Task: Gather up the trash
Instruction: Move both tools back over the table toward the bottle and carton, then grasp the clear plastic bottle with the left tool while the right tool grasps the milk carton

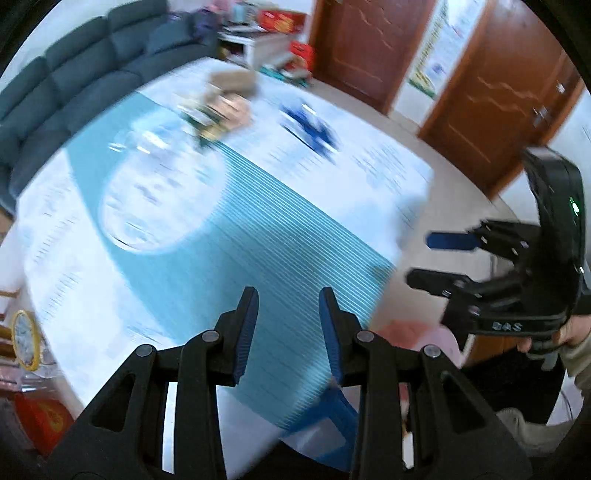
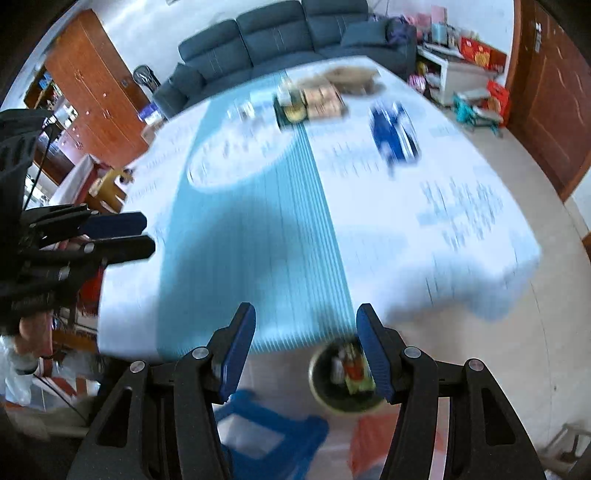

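Note:
Both views look down, blurred, on a table with a white and blue cloth [image 2: 406,240]. At its far end lie a blue wrapper [image 2: 393,136] [image 1: 310,127], snack packets [image 2: 314,101] [image 1: 221,110] and brown paper [image 2: 351,75] [image 1: 232,81]. On the floor by the table's near edge stands a round bin [image 2: 314,380] with trash inside. My left gripper [image 1: 288,295] [image 2: 149,234] is open with nothing between its pads. My right gripper [image 2: 306,308] [image 1: 419,258] is open and wider, also with nothing in it. Both hang well above the table's near edge.
A round glass turntable [image 2: 236,155] [image 1: 159,195] lies on the cloth. A blue stool [image 2: 269,432] [image 1: 332,410] and an orange-red bag [image 2: 369,435] stand on the floor below me. A dark sofa [image 2: 295,33] and wooden doors [image 1: 491,103] line the walls.

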Action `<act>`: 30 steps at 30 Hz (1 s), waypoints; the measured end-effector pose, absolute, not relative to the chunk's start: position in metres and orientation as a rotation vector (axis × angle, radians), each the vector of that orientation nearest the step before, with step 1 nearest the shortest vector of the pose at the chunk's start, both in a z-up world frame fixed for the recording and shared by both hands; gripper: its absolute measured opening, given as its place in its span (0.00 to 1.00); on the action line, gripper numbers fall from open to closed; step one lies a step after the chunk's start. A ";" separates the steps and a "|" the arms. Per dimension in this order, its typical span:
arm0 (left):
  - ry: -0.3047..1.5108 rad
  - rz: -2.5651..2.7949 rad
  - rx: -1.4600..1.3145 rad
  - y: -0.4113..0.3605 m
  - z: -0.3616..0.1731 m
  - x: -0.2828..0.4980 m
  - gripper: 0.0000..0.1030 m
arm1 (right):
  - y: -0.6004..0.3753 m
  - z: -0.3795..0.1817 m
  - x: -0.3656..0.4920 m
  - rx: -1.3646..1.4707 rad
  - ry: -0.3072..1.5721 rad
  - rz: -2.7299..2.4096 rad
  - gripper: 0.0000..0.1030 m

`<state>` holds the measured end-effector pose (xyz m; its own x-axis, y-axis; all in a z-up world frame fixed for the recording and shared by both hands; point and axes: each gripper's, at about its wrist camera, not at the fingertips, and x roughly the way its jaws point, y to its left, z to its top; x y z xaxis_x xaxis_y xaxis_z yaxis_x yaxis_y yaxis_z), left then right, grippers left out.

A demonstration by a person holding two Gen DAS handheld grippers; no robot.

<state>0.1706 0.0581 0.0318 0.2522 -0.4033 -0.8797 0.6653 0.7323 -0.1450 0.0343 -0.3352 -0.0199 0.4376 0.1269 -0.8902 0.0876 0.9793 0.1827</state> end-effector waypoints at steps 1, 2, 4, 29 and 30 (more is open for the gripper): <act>1.089 -0.721 0.268 0.068 0.038 0.188 0.30 | -0.332 -0.014 0.049 0.213 1.110 0.023 0.56; 1.085 -0.709 0.255 0.077 0.040 0.204 0.30 | -0.331 -0.010 0.061 0.217 1.104 0.021 0.56; 1.076 -0.688 0.232 0.092 0.047 0.233 0.30 | -0.328 -0.004 0.089 0.238 1.094 0.009 0.56; 1.338 -0.661 -0.009 0.075 -0.046 0.529 0.29 | -0.347 -0.048 0.308 0.444 1.072 -0.090 0.56; 1.345 -0.668 -0.001 0.071 -0.051 0.532 0.29 | -0.350 -0.050 0.311 0.453 1.071 -0.096 0.56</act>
<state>0.5323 0.0706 -0.0511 0.0696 -0.4439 -0.8934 0.4433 0.8160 -0.3710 0.3111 -0.3498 -0.0503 0.4842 0.1407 -0.8636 0.2915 0.9046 0.3109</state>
